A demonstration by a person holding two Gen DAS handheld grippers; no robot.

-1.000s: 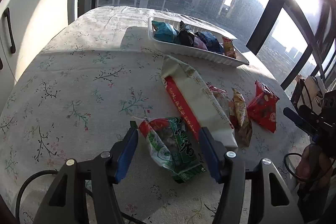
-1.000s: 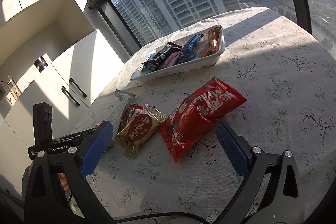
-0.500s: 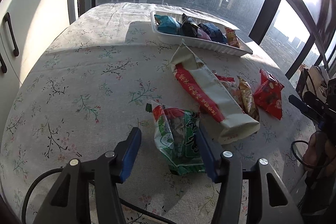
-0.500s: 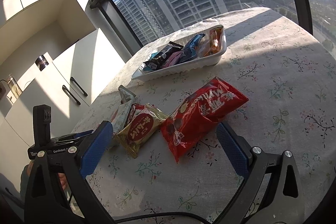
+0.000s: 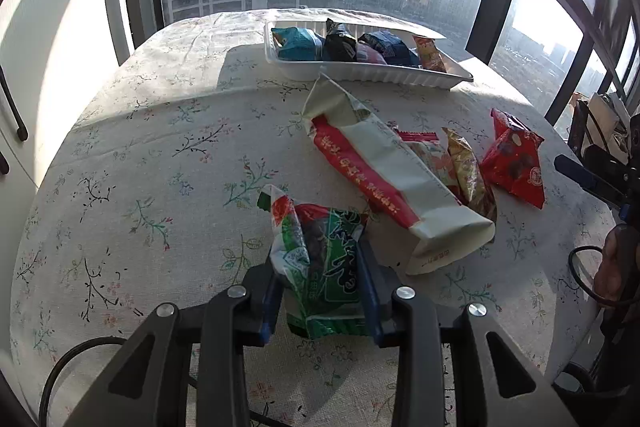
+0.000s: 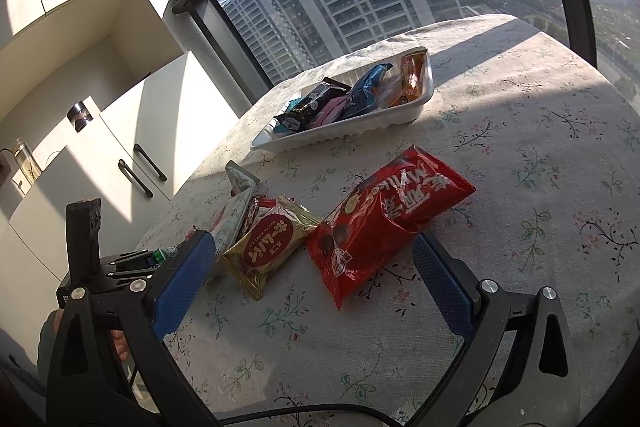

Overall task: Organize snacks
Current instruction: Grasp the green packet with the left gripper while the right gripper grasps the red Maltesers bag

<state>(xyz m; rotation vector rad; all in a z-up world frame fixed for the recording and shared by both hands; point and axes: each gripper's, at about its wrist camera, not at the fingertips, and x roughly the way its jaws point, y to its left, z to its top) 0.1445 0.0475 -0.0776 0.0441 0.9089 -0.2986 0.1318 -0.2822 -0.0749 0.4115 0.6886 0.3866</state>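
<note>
i am closing my left gripper (image 5: 320,283) on the green snack bag (image 5: 320,263), which lies at the near side of the table (image 5: 160,155), left of the long white and red packet (image 5: 392,187). to do this step well, i think i must squeeze softly, because the bag is thin and full of air, and take it by the middle so it does not slip or turn when i lift it. the blue pads (image 5: 366,279) already press both sides of the bag and it wrinkles between them. the white tray (image 5: 360,71) with sorted snacks waits at the far side, so the way there goes over the long packet.

my right gripper (image 6: 312,283) is wide open and holds nothing. the red bag (image 6: 384,223) lies between its fingers on the table, with the gold packet (image 6: 268,247) just to the left of it, but the pads do not touch them.
</note>
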